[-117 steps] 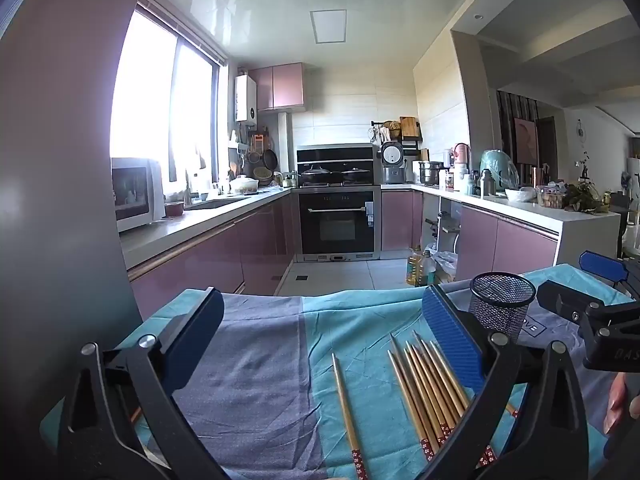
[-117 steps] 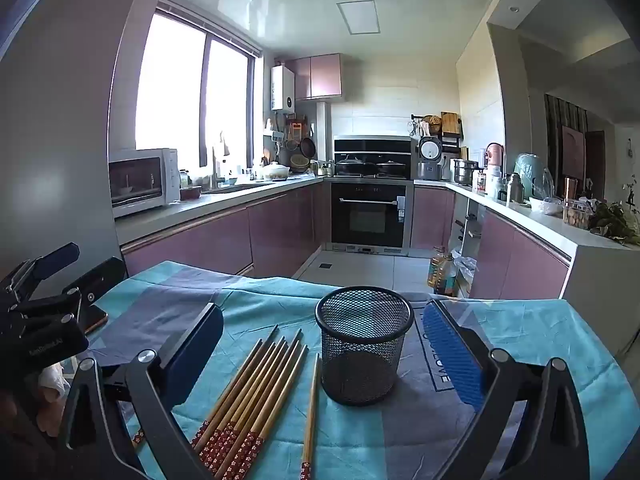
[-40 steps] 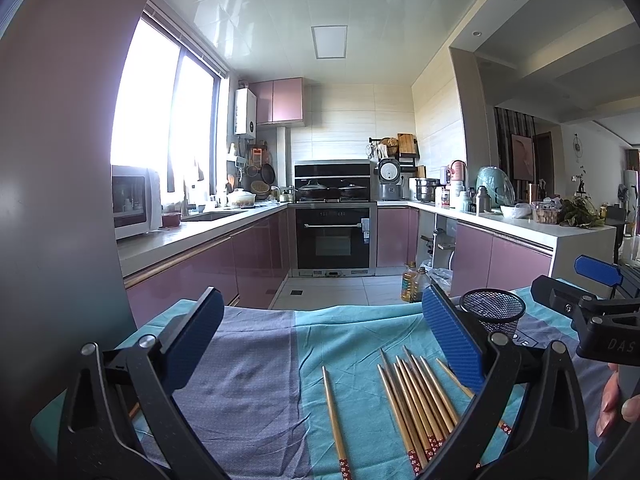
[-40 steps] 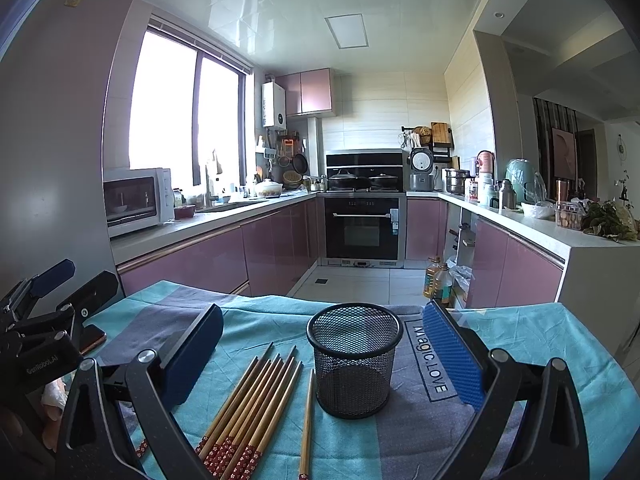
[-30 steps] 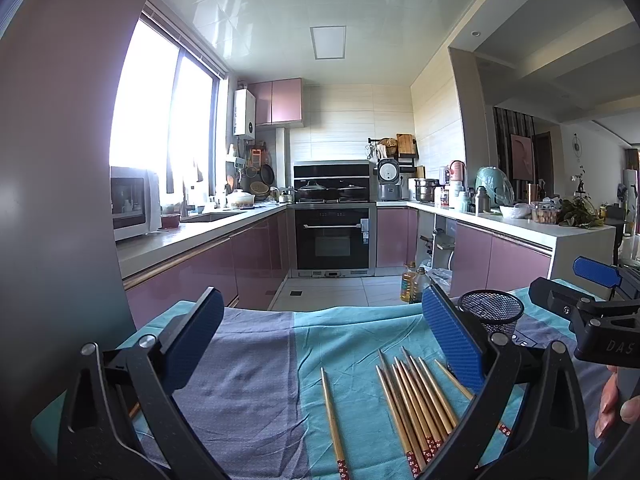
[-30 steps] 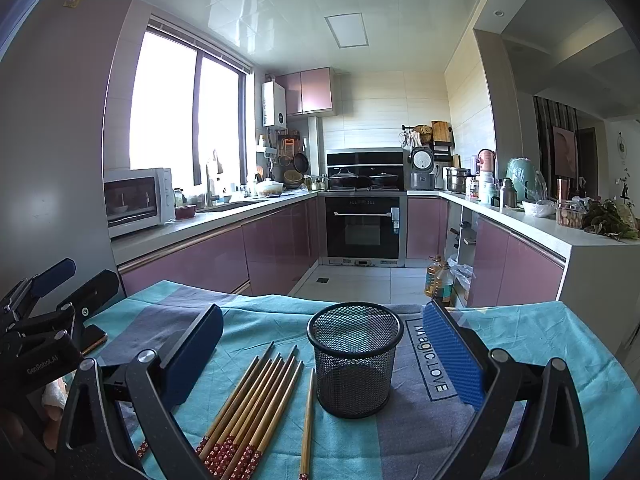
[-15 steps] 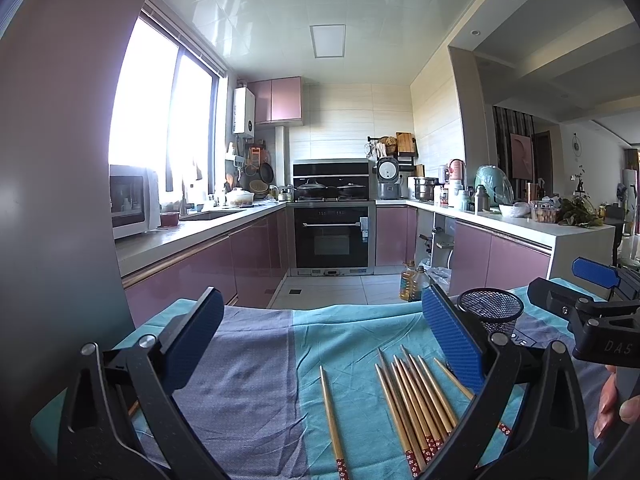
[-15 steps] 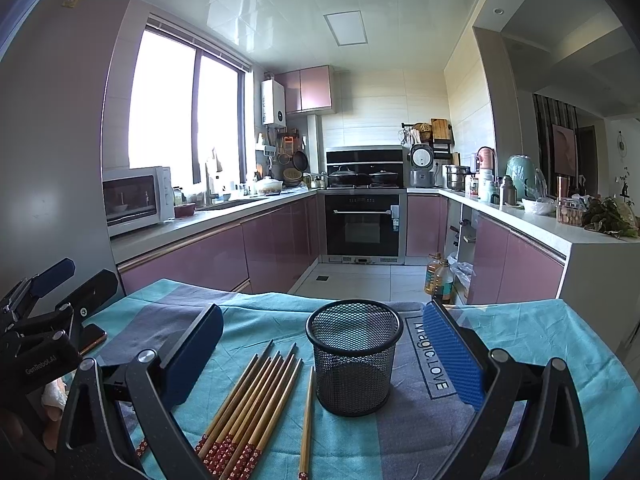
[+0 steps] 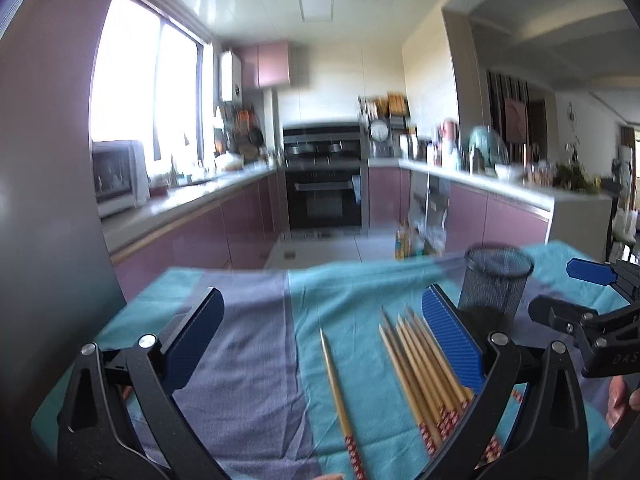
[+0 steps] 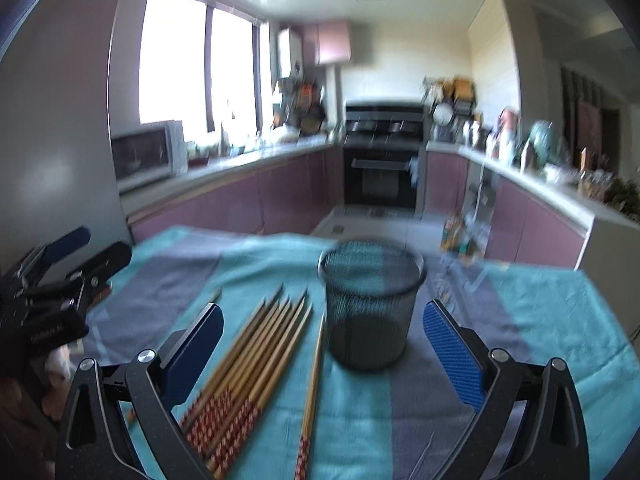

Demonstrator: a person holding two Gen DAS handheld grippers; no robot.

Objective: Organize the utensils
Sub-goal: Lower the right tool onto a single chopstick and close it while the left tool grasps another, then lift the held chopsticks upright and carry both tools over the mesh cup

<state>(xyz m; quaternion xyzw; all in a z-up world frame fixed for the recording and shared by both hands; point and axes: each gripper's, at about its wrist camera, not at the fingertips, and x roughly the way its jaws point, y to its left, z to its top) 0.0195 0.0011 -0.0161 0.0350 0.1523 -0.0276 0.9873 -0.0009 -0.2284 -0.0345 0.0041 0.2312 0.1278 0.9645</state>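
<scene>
One mesh cup (image 10: 372, 312), about eight loose chopsticks (image 10: 256, 356) (count blurred), both grippers' jaws wide, empty.

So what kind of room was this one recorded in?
A home kitchen, most likely: a built-in oven sits between purple cabinets, and a microwave stands on the counter. The work surface is a cloth-covered table.

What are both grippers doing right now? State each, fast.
Left gripper: open, holding nothing, above the lone chopstick.
Right gripper: open, holding nothing, in front of the mesh cup.
</scene>
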